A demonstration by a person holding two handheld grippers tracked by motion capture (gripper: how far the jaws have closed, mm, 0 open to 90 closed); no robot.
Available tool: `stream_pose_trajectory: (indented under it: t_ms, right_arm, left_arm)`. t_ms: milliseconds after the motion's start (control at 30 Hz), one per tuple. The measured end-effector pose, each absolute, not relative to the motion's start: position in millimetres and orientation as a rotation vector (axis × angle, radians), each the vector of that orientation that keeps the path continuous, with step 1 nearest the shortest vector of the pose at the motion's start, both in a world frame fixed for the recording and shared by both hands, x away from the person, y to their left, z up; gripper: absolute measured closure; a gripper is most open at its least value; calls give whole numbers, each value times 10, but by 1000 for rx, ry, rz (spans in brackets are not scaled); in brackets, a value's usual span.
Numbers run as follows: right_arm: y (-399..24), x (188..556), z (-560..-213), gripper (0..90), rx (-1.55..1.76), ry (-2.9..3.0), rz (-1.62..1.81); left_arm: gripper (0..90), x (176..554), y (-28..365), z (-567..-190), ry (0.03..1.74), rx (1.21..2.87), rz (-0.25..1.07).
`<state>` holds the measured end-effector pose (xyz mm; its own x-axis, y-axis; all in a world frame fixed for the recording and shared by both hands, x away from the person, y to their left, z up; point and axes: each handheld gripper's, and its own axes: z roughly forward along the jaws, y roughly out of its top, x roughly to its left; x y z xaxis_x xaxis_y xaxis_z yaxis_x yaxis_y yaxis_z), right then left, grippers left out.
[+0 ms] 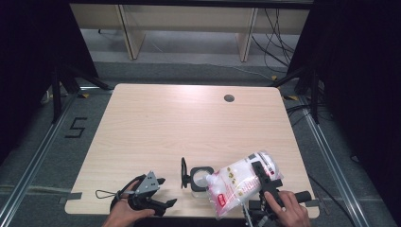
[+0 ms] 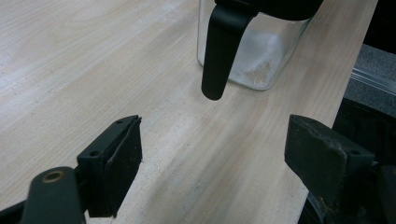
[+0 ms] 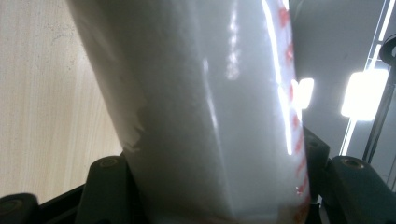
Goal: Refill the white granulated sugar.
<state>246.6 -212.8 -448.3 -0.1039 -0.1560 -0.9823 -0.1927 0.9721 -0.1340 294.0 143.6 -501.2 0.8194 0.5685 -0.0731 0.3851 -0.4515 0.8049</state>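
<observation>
Pale wood-grain table with rounded corners, one round cable hole near the far edge. Grey floor beyond, light wooden furniture legs at the back, loose cables to the far right of the table, dark curtains on both sides, a taped mark on the floor off the left edge. Landmark taken: clear square jar with black rim, standing near the front edge of the table, black lid hinged open on its left side. Plastic bag of white granules with red print, tilted, lower end directly over the right of the jar mouth, clamped between the jaws of the right gripper just right of the jar. Left gripper left of the jar, close to the front edge, jaws spread wide with nothing between them. High view gives the whole layout and both hands. Left gripper view adds the jar at close range: white residue at the glass bottom, black lid arm hanging down in front, bare wood between the parted pads. Right gripper view adds the bag surface, glossy and taut, pressed between both jaws, red lettering down one edge, table alongside.
</observation>
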Motion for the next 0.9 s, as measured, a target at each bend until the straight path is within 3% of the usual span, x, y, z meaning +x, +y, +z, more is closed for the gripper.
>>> stream_pose_trajectory:
  t_ms: [900]
  right_arm:
    - [-2098, 2465, -4445, 415, -340, 1652, 12]
  left_arm:
    - [186, 2942, 1438, -5012, 698, 2100, 259]
